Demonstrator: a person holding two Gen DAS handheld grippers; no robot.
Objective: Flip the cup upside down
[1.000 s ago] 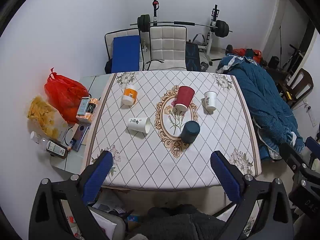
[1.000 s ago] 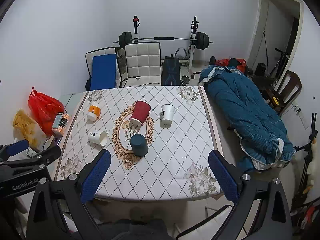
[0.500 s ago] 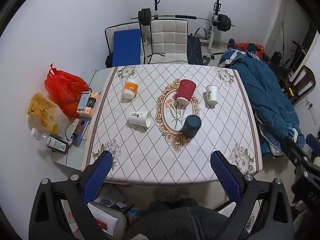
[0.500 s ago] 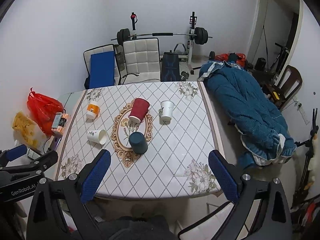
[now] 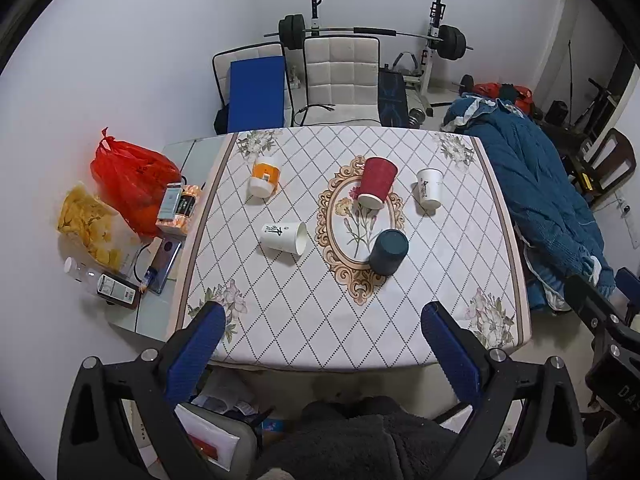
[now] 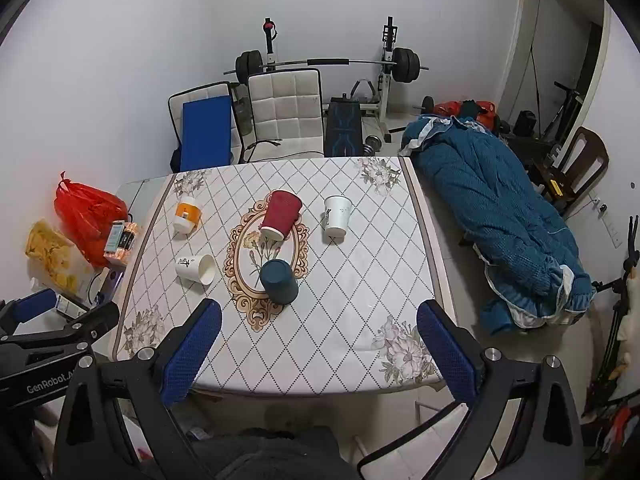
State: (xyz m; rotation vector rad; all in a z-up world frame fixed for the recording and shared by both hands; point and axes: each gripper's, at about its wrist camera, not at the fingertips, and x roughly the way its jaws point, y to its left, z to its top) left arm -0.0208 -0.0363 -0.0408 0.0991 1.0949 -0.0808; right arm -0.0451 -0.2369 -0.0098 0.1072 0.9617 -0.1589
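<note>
Several cups sit on the patterned tablecloth [image 5: 280,320]. A white cup [image 5: 283,237] [image 6: 196,268] lies on its side at the left. A red cup [image 5: 377,182] [image 6: 280,215], a dark teal cup [image 5: 388,252] [image 6: 279,281], a white cup [image 5: 429,188] [image 6: 337,216] and an orange-banded cup [image 5: 264,179] [image 6: 187,213] stand upside down. My left gripper [image 5: 320,344] and my right gripper [image 6: 318,338] are open and empty, high above the table's near edge.
Left of the table a side surface holds a red bag [image 5: 132,176], a snack bag [image 5: 90,226], boxes and a bottle. A blue quilt [image 6: 500,220] lies to the right. Chairs [image 5: 340,76] and a barbell rack stand behind the table.
Both grippers have drawn back and up a little, so the table looks farther away. The cups have not moved.
</note>
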